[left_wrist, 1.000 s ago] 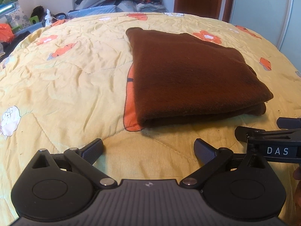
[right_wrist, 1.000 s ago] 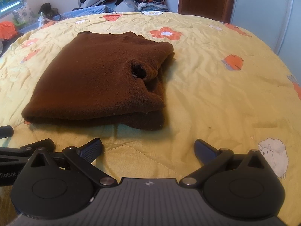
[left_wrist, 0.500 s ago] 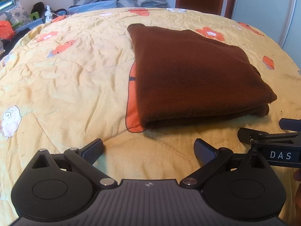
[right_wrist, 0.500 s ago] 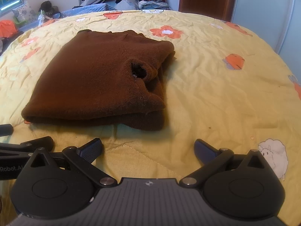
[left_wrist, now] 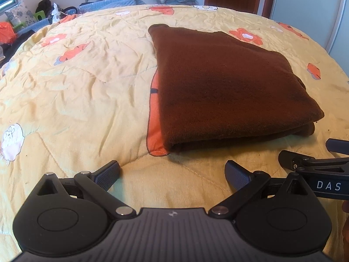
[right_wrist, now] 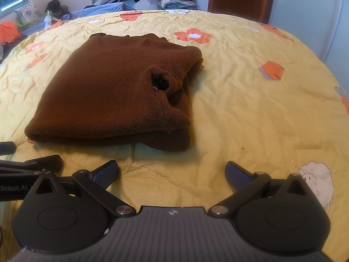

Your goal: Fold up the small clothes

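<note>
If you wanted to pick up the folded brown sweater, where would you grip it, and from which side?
Probably the near folded edge of the sweater, approached low from the front. That edge is thick, rounded and faces both open tools, left tool and right tool; the right side is loose and uneven.

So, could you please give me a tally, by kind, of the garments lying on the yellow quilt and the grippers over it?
Brown folded garment: 1, lying on the yellow quilt.
Grippers: 2, the left gripper and the right gripper, both open, holding nothing, short of the garment.
Total: 3.
</note>
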`<action>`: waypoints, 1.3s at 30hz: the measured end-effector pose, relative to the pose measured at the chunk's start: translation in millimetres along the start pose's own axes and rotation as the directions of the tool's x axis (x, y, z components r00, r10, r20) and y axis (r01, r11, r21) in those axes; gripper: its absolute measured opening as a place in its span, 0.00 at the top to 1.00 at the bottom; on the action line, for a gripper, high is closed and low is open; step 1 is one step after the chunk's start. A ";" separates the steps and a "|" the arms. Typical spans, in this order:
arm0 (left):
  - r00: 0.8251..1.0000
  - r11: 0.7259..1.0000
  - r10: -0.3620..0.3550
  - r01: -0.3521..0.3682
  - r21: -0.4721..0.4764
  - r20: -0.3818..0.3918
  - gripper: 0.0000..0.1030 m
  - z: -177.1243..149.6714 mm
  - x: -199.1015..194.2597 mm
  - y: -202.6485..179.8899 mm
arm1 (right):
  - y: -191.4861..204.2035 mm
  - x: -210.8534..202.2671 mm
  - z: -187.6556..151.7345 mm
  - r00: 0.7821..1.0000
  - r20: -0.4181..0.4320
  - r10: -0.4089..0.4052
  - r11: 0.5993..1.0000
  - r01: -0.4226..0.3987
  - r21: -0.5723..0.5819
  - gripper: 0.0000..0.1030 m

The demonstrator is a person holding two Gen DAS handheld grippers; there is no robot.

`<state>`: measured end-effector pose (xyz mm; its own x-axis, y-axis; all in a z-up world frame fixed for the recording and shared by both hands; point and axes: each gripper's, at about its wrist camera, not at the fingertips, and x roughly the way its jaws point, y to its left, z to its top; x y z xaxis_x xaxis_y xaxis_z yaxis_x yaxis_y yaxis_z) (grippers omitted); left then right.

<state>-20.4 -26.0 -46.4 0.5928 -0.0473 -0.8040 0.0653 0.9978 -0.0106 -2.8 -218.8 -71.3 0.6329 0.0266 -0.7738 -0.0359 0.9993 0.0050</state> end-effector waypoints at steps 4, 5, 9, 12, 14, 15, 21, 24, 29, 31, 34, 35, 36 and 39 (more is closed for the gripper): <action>1.000 1.000 0.002 -0.002 -0.007 0.000 0.00 0.5 0.5 0.1 | 0.3 0.3 -0.1 1.000 -0.003 -0.004 1.000 0.004 0.005 0.00; 1.000 1.000 0.003 -0.003 -0.009 0.003 0.00 0.1 0.7 0.3 | 0.2 0.4 0.0 1.000 -0.004 -0.005 1.000 0.005 0.007 0.00; 1.000 1.000 0.006 -0.006 -0.012 0.006 0.00 -0.4 0.7 0.4 | 0.0 0.9 0.2 1.000 -0.006 -0.008 1.000 0.008 0.010 0.00; 1.000 1.000 0.006 -0.006 -0.011 0.003 0.00 0.0 0.6 0.2 | 0.0 0.9 0.5 1.000 -0.007 -0.008 1.000 0.008 0.010 0.00; 1.000 1.000 0.007 -0.007 -0.011 0.000 0.00 0.4 0.6 0.1 | -0.1 0.8 0.2 1.000 -0.007 -0.008 1.000 0.008 0.012 0.00; 1.000 1.000 0.008 -0.008 -0.011 -0.002 0.00 0.8 0.6 -0.1 | -0.2 0.9 0.1 1.000 -0.007 -0.009 1.000 0.009 0.012 0.00; 1.000 1.000 0.010 -0.010 -0.012 -0.006 0.00 1.8 1.6 -0.6 | -0.4 0.9 0.1 1.000 -0.007 -0.009 1.000 0.009 0.013 0.00; 1.000 1.000 0.010 -0.010 -0.011 -0.008 0.00 1.9 1.7 -0.8 | -0.4 0.9 0.2 1.000 -0.007 -0.009 1.000 0.009 0.012 0.00; 1.000 1.000 0.013 -0.013 -0.012 -0.007 0.00 1.7 2.0 -1.1 | -0.5 0.8 0.3 1.000 -0.007 -0.009 1.000 0.009 0.012 0.00; 1.000 1.000 0.014 -0.015 -0.012 -0.005 0.00 1.4 2.3 -1.2 | -0.5 0.8 0.3 1.000 -0.007 -0.009 1.000 0.009 0.012 0.00; 1.000 1.000 0.015 -0.015 -0.012 -0.004 0.00 1.2 2.4 -1.3 | -0.7 0.8 0.3 1.000 -0.007 -0.009 1.000 0.009 0.012 0.00; 1.000 1.000 0.015 -0.015 -0.012 -0.004 0.00 1.2 2.4 -1.3 | -0.7 0.7 0.3 1.000 -0.008 -0.009 1.000 0.009 0.012 0.00; 1.000 1.000 0.015 -0.015 -0.012 -0.005 0.00 1.2 2.4 -1.2 | -0.8 0.7 0.2 1.000 -0.008 -0.009 1.000 0.009 0.012 0.00; 1.000 1.000 0.015 -0.015 -0.012 -0.004 0.00 1.2 2.4 -1.3 | -0.8 0.6 0.2 1.000 -0.008 -0.009 1.000 0.009 0.012 0.00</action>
<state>-18.1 -27.5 -47.6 0.5903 -0.0326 -0.8065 0.0471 0.9989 -0.0059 -2.2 -219.5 -71.7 0.6273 0.0174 -0.7786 -0.0207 0.9998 0.0056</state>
